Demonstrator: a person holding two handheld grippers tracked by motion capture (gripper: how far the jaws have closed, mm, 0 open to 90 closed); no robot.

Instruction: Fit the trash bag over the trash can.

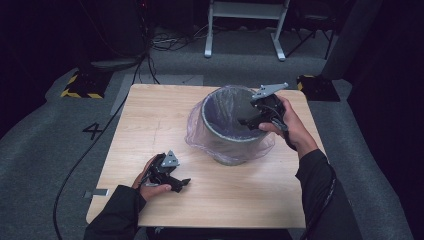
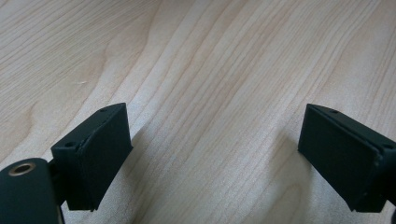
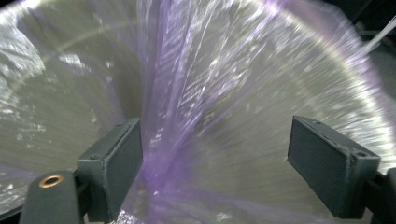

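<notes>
A grey bin (image 1: 227, 135) lined with a clear purple plastic bag (image 1: 200, 131) stands at the middle-right of the wooden table (image 1: 150, 120). My right gripper (image 1: 250, 120) reaches over the bin's right rim and points inside. In the right gripper view its jaws stand wide apart in front of the bag's crinkled liner (image 3: 187, 93), with nothing between them; that view is blurred. My left gripper (image 1: 184, 184) rests low over the table near the front left. Its jaws are spread over bare wood (image 2: 210, 93).
The bag's loose edge drapes over the bin's outside onto the table. Beyond the table, on the grey floor, lie cables (image 1: 170, 42), a white frame's legs (image 1: 245, 30) and black-and-yellow striped blocks (image 1: 82, 85).
</notes>
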